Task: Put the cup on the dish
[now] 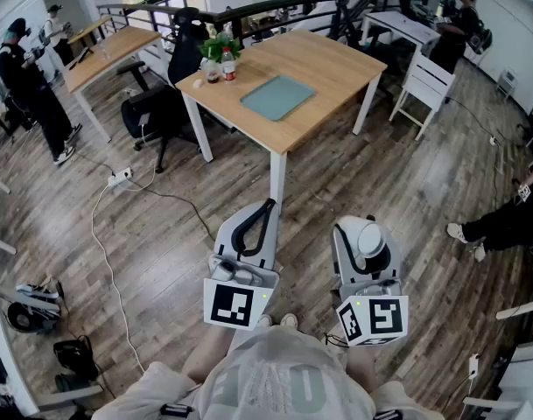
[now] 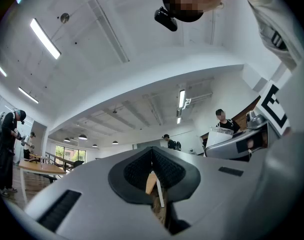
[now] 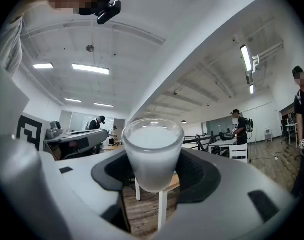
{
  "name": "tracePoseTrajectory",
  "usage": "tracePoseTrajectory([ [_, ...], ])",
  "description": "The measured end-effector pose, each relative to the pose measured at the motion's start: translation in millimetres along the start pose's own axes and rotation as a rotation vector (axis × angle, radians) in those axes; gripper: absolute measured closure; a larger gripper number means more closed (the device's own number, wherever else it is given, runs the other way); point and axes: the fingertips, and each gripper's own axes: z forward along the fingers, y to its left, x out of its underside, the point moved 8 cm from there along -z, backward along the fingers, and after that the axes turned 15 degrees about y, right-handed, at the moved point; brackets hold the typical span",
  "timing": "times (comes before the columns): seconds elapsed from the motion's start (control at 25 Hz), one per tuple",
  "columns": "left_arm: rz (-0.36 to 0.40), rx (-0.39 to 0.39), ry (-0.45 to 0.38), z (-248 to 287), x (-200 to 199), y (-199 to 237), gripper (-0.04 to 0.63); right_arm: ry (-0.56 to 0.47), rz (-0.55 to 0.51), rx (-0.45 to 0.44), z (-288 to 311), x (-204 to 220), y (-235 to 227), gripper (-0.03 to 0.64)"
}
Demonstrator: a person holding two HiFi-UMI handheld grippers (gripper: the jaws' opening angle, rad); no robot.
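A frosted white cup (image 1: 371, 239) sits upright between the jaws of my right gripper (image 1: 368, 224), which is shut on it and held close to my body above the wooden floor. In the right gripper view the cup (image 3: 152, 156) fills the middle, and the black pads (image 3: 199, 176) press on its sides. The dish (image 1: 277, 97) is a flat teal square plate on the light wooden table (image 1: 327, 59) ahead, well beyond both grippers. My left gripper (image 1: 268, 206) is beside the right one; its jaws meet at the tip, with nothing held (image 2: 152, 151).
A potted plant and two bottles (image 1: 220, 59) stand at the table's far left corner. A black office chair (image 1: 157, 103) is left of the table and a white chair (image 1: 424, 81) is right of it. A power strip with its cable (image 1: 119, 178) lies on the floor. Several people stand around.
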Motion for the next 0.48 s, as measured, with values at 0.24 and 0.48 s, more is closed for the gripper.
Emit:
tracePoseTrajectory([
  [0.24, -0.032, -0.034, 0.021, 0.3, 18.2, 34.8, 0.586, -0.007, 0.005, -0.028, 34.8, 8.6, 20.5, 0.357],
  [0.48, -0.037, -0.105, 0.042, -3.3, 22.8, 52.5, 0.586, -0.018, -0.018, -0.089, 59.9, -1.1, 27.4, 0.357],
])
